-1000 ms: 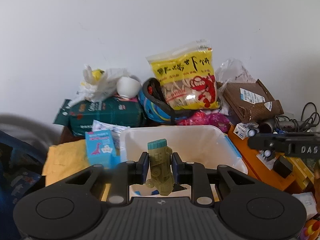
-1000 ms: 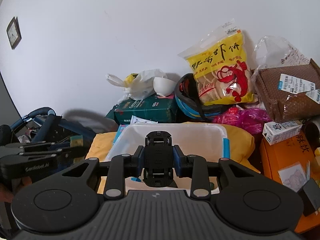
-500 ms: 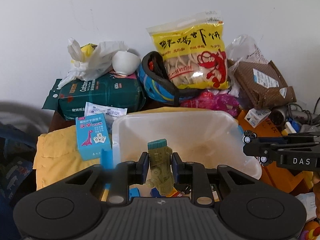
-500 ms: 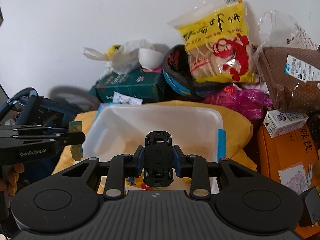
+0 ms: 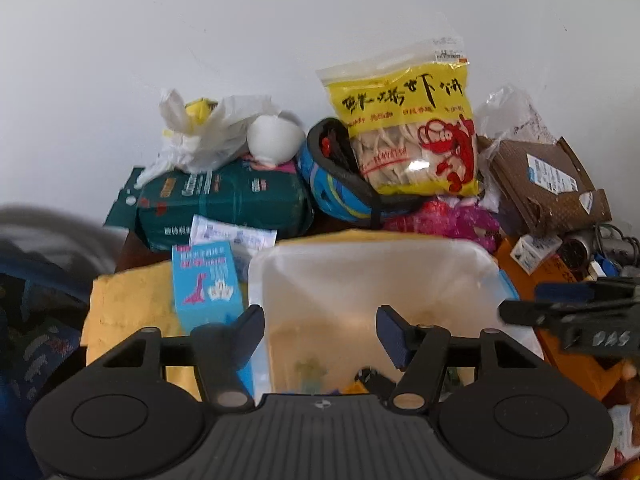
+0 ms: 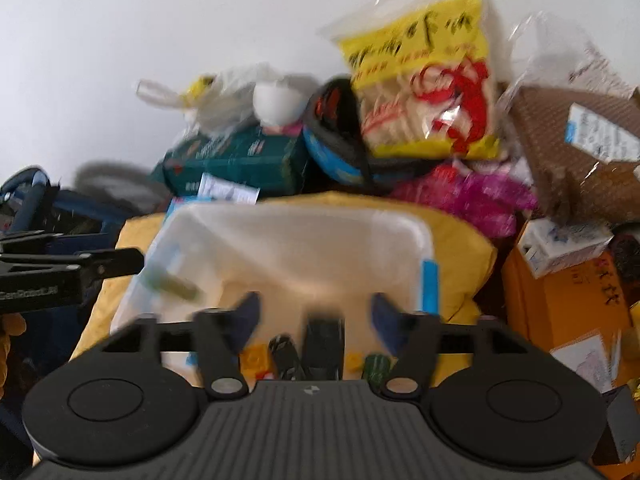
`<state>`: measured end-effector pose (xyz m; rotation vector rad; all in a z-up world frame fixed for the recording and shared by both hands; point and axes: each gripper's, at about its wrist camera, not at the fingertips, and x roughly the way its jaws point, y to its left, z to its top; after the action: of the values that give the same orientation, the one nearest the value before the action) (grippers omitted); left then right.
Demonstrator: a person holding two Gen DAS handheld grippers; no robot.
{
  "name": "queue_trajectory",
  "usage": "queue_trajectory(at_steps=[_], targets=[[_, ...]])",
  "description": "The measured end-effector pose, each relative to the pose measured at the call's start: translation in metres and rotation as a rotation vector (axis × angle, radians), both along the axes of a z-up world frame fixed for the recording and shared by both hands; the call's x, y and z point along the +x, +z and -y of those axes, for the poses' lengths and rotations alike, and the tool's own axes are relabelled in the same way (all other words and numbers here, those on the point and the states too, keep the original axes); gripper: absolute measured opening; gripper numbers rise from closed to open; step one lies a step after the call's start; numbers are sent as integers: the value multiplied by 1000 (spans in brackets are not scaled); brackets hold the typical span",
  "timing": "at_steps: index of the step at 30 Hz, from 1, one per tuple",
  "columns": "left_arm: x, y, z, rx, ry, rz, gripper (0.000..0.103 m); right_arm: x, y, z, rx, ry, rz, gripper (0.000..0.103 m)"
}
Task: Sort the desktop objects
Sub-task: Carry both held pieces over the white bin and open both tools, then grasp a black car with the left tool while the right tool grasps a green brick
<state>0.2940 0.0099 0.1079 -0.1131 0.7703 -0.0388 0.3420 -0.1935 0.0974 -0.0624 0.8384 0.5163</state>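
Note:
A translucent white bin sits on a yellow cloth; it also shows in the right wrist view. My left gripper is open and empty above the bin's near edge. The olive green toy is blurred in mid-air over the bin's left side, and shows faintly inside the bin. My right gripper is open, and the black toy is blurred just below its fingers above small pieces in the bin.
Behind the bin stand a yellow snack bag, a blue helmet, a green package, a brown parcel and a blue card box. An orange box lies at the right.
Both grippers have opened over the bin. The green toy has left the left gripper and the black toy has left the right gripper; both are dropping into the bin.

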Motion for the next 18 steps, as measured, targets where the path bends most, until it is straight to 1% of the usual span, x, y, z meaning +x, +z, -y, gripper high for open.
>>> queue_trajectory(at_steps=[3,5,8,10,11,13,15,16,17,18], targets=[[-24,-10,-7,-9,-3,20,65,-11,2,11,43,1,24,68],[-52,-21,-9,-16,-12,56,65,-26,2,20,66,1,56,68],[-99,-41,-6,-14,-38,106,66,-67,-2,34,88,21,120,68],[-134,-60,-2,-27,-58,110,66,-102,-14,41,79,37,156,68],[-149,-69,1,-31,-54,105,66,-115,-21,43,71,43,160,67],[-177,-91,8,-51,-50,64,66,-143,-43,46,40,46,152,66],[-198,-111,18,-59,-71,26,66,-165,-71,45,7,60,108,59],[-205,-121,27,-52,-88,-3,66,-173,-84,43,-14,64,81,58],[-210,-129,34,-54,-109,-34,66,-179,-98,40,-34,73,48,54],[-214,-138,42,-56,-132,-63,66,-182,-107,38,-51,76,29,53]])
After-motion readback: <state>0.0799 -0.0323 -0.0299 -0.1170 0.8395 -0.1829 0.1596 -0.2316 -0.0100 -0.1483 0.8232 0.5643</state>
